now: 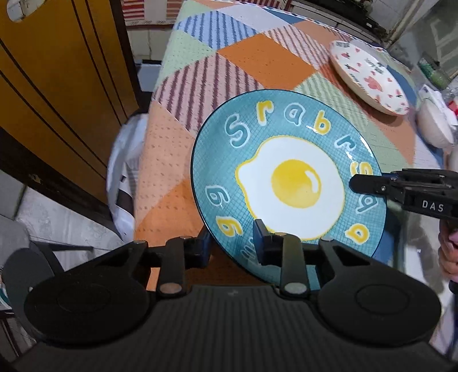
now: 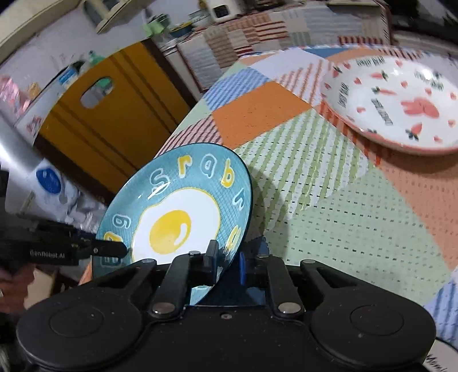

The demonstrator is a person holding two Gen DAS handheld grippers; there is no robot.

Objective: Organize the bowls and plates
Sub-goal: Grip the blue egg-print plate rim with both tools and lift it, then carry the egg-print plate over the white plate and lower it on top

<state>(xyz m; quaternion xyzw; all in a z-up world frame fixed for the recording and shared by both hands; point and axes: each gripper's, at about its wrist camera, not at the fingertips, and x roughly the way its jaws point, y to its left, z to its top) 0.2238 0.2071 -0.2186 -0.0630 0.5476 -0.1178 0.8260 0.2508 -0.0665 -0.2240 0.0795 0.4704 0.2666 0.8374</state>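
two plates on the patchwork worktop: white carrot-print plate lies well apart, unobstructed. left hand-held gripper and right hand-held gripper each pinch the blue egg plate rim, tilted.

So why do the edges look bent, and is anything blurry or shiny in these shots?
Left wrist view: the fisheye lens bends the cupboard and the tablecloth; the egg plate is sharp, with small glints. Right wrist view: the background shelves smear at the rim, the white plate is slightly soft, and the egg plate throws a dark shadow on the cloth.
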